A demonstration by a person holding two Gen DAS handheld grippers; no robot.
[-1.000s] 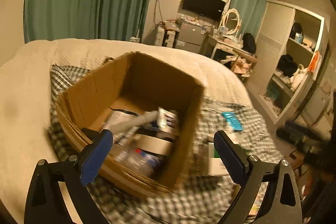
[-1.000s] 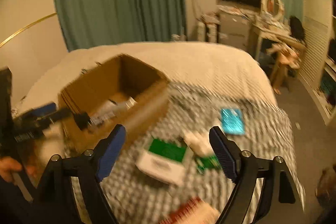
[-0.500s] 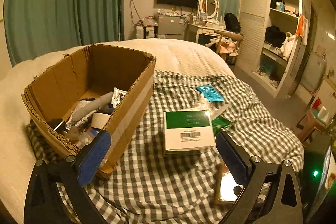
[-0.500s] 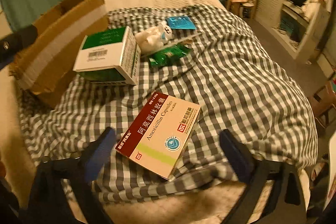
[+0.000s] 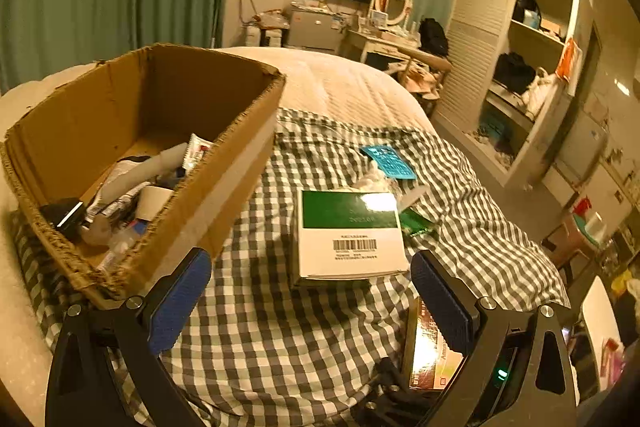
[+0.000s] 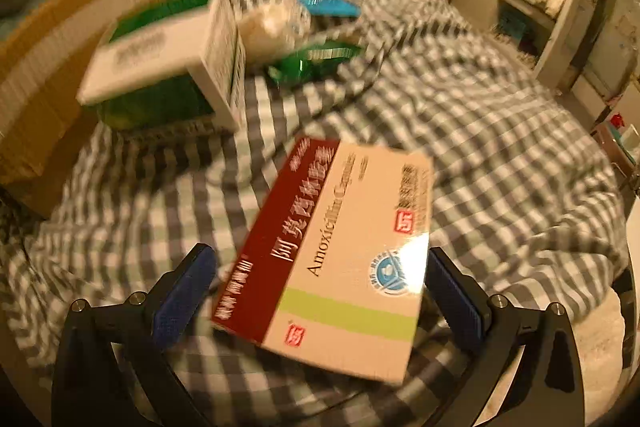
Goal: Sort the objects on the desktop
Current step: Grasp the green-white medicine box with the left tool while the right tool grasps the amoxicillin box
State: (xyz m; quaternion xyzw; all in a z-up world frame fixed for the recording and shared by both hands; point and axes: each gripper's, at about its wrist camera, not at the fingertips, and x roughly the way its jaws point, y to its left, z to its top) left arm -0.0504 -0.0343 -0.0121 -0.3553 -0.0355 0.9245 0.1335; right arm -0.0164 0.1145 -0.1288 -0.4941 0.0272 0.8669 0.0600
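Right tongs (image 6: pixel 316 287) lowered around amoxicillin box (image 6: pixel 340 255), spread apart, left tongs (image 5: pixel 310 293) apart, hovering

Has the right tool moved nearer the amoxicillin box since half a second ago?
Yes. The right tool has closed in on the amoxicillin box, which now sits between its open pads on the checked cloth.

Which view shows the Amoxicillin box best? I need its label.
The right wrist view: the Amoxicillin box lies face up, whole and readable despite blur. The left wrist view shows only its glare-lit end behind a finger.
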